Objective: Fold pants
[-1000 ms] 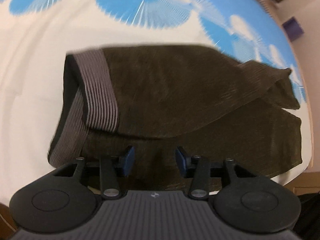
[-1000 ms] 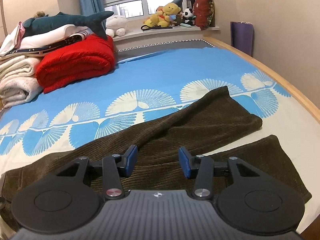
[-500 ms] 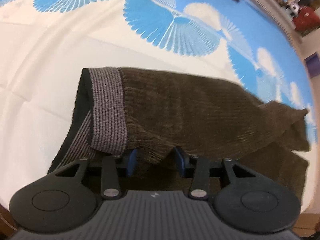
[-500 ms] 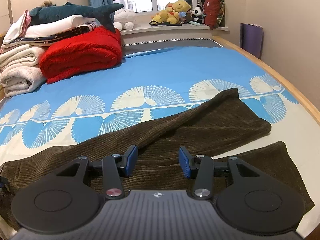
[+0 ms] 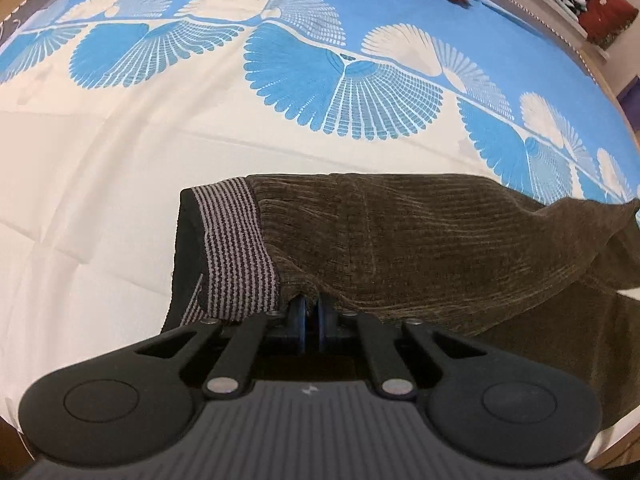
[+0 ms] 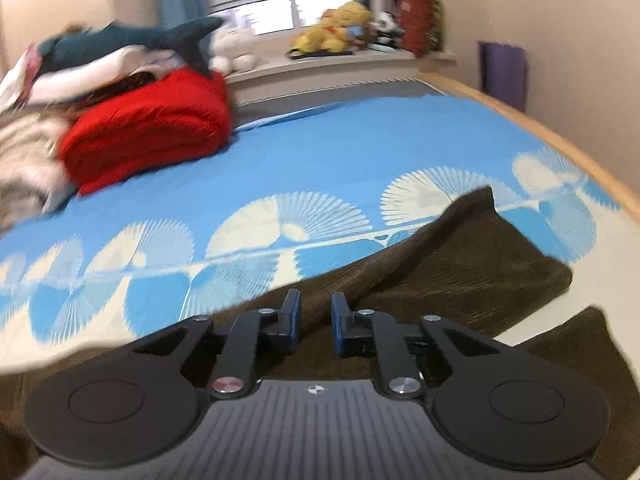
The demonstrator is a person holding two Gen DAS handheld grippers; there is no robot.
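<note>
Brown corduroy pants (image 5: 420, 240) lie across the blue and cream bedsheet (image 5: 120, 152), with the grey striped waistband (image 5: 240, 248) at their left end. My left gripper (image 5: 312, 314) is shut on the near edge of the pants, just right of the waistband, and the cloth bunches over its pads. In the right wrist view, which is blurred, the pants legs (image 6: 460, 272) run off to the right. My right gripper (image 6: 316, 320) sits low over a ridge of leg fabric; its jaws are closing, a narrow gap remains, and brown cloth shows between them.
A folded red blanket (image 6: 148, 128) and a pile of linens with a plush shark (image 6: 132, 40) sit at the back left of the bed. Soft toys (image 6: 336, 28) line the windowsill. The wooden bed edge (image 6: 560, 140) curves along the right, with a purple bag (image 6: 504, 72) beyond.
My left gripper went from open to shut on the pants edge by the waistband and tilted upward. My right gripper slid right along the legs and its jaws narrowed.
</note>
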